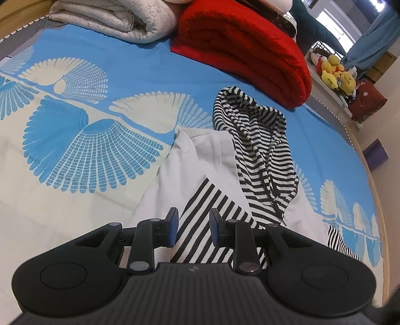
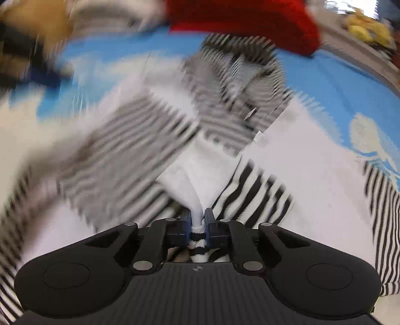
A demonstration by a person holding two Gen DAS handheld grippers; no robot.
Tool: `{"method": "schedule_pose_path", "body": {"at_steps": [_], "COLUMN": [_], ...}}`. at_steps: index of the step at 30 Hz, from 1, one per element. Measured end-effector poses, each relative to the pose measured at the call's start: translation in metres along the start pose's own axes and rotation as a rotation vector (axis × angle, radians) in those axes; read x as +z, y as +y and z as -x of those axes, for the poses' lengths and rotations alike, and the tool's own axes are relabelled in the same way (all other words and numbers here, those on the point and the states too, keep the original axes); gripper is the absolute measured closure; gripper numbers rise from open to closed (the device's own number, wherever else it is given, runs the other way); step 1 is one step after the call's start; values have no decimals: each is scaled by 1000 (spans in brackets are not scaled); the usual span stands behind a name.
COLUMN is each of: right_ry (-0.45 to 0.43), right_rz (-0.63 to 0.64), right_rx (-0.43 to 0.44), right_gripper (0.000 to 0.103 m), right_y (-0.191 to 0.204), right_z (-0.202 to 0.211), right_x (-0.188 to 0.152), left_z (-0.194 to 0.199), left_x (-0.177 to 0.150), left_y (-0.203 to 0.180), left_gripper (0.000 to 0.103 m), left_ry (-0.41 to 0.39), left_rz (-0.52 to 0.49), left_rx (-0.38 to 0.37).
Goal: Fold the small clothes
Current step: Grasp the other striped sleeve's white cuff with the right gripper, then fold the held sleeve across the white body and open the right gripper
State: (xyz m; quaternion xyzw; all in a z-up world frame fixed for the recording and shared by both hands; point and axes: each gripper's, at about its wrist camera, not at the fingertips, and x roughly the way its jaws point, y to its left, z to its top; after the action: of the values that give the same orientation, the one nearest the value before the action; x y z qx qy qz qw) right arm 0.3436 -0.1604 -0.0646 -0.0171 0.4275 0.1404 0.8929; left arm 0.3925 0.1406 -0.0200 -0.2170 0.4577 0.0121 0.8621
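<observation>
Left gripper (image 1: 192,226) of mine hung with its jaws apart, pads clear of the cloth, above the striped hoodie (image 1: 252,150) spread on the blue patterned bedsheet (image 1: 125,65). Its hood lay toward a folded red blanket (image 1: 245,47), and a grey quilt (image 1: 112,17) sat beside that. From the right wrist, badly blurred, my right gripper (image 2: 198,225) was clenched on a bunched white-and-striped fold of the hoodie (image 2: 287,155), pinched tight between the pads.

Left tool (image 1: 192,226) parted, empty; right tool (image 2: 198,226) clamped.
</observation>
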Motion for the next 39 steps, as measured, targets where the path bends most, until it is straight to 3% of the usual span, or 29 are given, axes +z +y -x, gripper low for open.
{"method": "schedule_pose_path", "body": {"at_steps": [2, 5, 7, 8, 10, 13, 15, 17, 21, 23, 29, 31, 32, 34, 37, 39], "right_ry": [-182, -558, -708, -722, -637, -280, -134, -82, -110, -92, -20, -23, -26, -49, -202, -378], "right_rz": [-115, -331, -425, -462, -561, -648, -771, -854, -873, -924, -1038, -1046, -1045, -1047, -996, -866], "right_rx": [46, 150, 114, 70, -36, -254, -227, -150, 4, 54, 43, 42, 41, 55, 127, 189], "right_gripper": [93, 97, 99, 99, 99, 99, 99, 96, 91, 61, 58, 60, 78, 101, 101, 101], "right_y": [-19, -57, -74, -81, -99, -124, -146, -156, -151, -154, -156, -159, -160, -163, -159, -146], "right_z": [32, 94, 118, 122, 112, 69, 50, 41, 37, 28, -9, -21, -28, -32, -3, 36], "right_x": [12, 13, 2, -3, -12, -24, -42, -51, -41, -36, -30, -28, -26, -22, -6, 13], "left_z": [-1, -3, -4, -4, -6, -9, -11, -14, -18, -18, -19, -18, -17, -16, -15, -15], "left_x": [0, -1, -2, -3, -5, -7, -9, -11, -13, -14, -11, -10, -9, -8, -7, -8], "left_y": [0, -1, -4, -5, -6, -7, -8, -9, -11, -13, -9, -7, -6, -4, -5, -7], "left_gripper": [75, 75, 75, 75, 75, 75, 75, 75, 75, 75, 75, 75, 75, 75, 75, 75], "left_ry": [-3, 1, 5, 6, 9, 16, 25, 32, 43, 44, 51, 50, 48, 47, 49, 52], "left_rz": [5, -6, -24, -33, -45, -62, -75, -84, -84, -87, -76, -71, -67, -56, -52, -61], "left_rx": [6, 11, 15, 19, 24, 35, 37, 41, 38, 33, 28, 25, 22, 19, 8, 1]}}
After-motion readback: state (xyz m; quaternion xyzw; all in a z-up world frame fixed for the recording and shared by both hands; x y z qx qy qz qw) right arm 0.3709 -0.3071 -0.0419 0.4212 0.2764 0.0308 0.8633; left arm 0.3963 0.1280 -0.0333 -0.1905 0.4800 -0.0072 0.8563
